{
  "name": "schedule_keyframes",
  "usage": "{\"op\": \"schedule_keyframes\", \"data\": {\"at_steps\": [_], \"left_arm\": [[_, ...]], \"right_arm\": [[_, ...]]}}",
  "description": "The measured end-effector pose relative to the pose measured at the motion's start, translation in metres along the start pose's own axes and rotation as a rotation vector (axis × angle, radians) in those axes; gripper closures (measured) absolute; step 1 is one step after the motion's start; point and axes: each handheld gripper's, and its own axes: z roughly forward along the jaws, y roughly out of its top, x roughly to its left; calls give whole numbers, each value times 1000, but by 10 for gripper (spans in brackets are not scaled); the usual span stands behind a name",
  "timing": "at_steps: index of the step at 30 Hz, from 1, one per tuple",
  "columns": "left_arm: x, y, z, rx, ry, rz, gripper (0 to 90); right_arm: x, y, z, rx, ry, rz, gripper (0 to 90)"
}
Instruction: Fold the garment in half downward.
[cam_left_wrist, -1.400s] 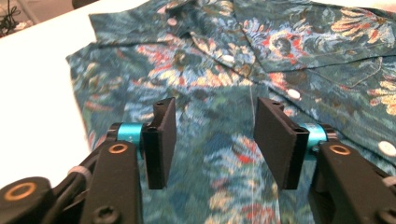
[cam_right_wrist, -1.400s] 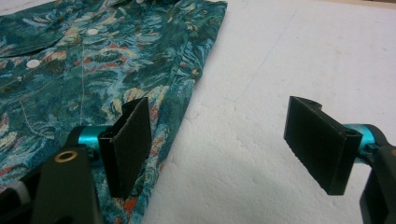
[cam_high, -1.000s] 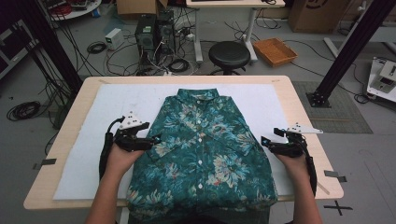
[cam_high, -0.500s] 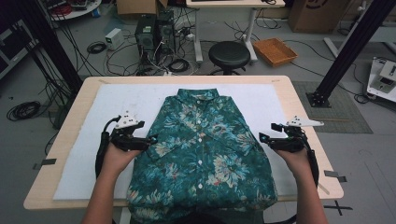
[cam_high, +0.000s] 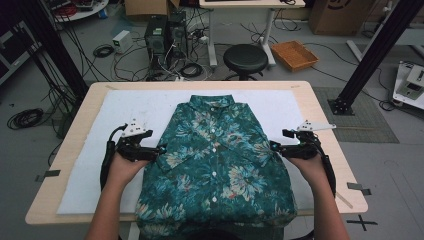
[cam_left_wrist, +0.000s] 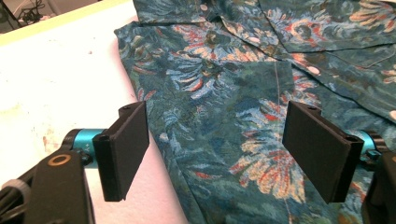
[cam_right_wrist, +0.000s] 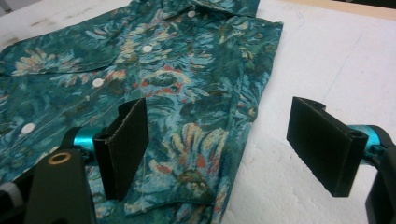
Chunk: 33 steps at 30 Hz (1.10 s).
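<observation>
Left tool (cam_high: 161, 149) has just been opening, nothing between its jaws; right tool (cam_high: 273, 146) gapes wide too. Teal floral button-up shirt (cam_high: 215, 165), soft, light and floppy, lies flat mid-worktop (cam_high: 320, 115). Best pinched at its side edges.

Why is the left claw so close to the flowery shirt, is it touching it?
Apart. In the left gripper view the left claw stands wide open, its pads hanging above the flowery shirt with nothing pinched between them.
</observation>
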Motion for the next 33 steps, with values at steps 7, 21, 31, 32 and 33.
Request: {"op": "schedule_keyframes", "data": {"at_steps": [7,21,31,32,33], "left_arm": [[10,6,11,11,-9,-12,229],[32,2,52,51,11,-82,229],[41,16,81,113,24,-68,229],[42,15,83,104,24,-70,229],[43,14,85,98,20,-84,229]], "right_arm": [[-5,1,3,9,-9,28,214],[-18,19,24,52,-14,36,215],[-20,25,52,115,-33,45,220],[-23,24,55,121,-36,62,221],[-24,23,57,125,-40,71,239]]}}
